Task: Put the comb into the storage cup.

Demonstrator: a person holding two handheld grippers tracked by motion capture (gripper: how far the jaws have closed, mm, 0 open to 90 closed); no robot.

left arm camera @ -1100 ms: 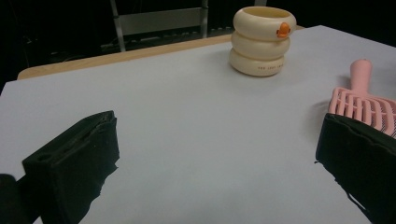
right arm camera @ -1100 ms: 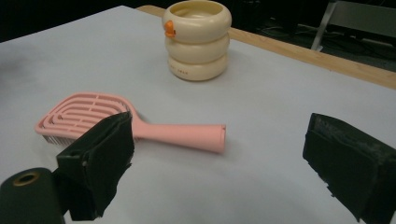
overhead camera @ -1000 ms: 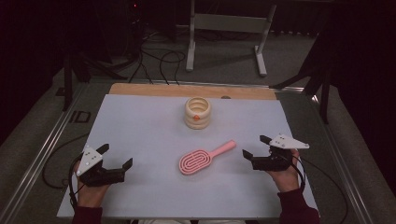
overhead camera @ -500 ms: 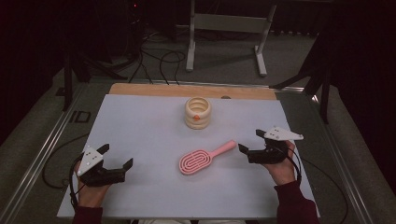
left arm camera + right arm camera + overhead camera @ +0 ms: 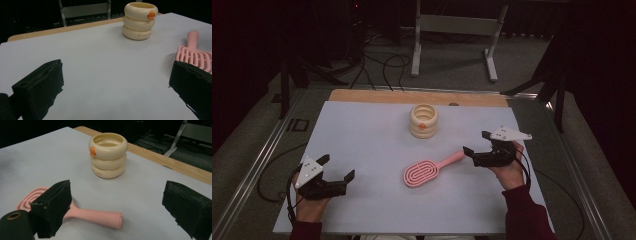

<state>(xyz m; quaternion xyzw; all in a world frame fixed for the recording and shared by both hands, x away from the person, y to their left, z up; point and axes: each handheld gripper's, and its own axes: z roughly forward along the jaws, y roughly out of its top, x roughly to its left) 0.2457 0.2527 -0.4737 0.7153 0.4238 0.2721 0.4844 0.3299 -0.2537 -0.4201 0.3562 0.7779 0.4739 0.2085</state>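
**Right gripper closing in on the brush handle**

I've got my right gripper (image 5: 475, 144) wide open, holding nothing, just beside the pink hairbrush (image 5: 430, 170) handle mid-table. Its own view shows the cream ringed cup (image 5: 108, 155) is hollow. Left gripper (image 5: 338, 168) rests near the table's (image 5: 362, 130) front edge, gaping open, empty.

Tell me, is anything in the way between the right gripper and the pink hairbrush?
Nothing visible is. The right gripper is open and points at the end of the pink hairbrush handle, with bare table sheet between them. The cream holder stands farther back, off to the side, apart from the brush.
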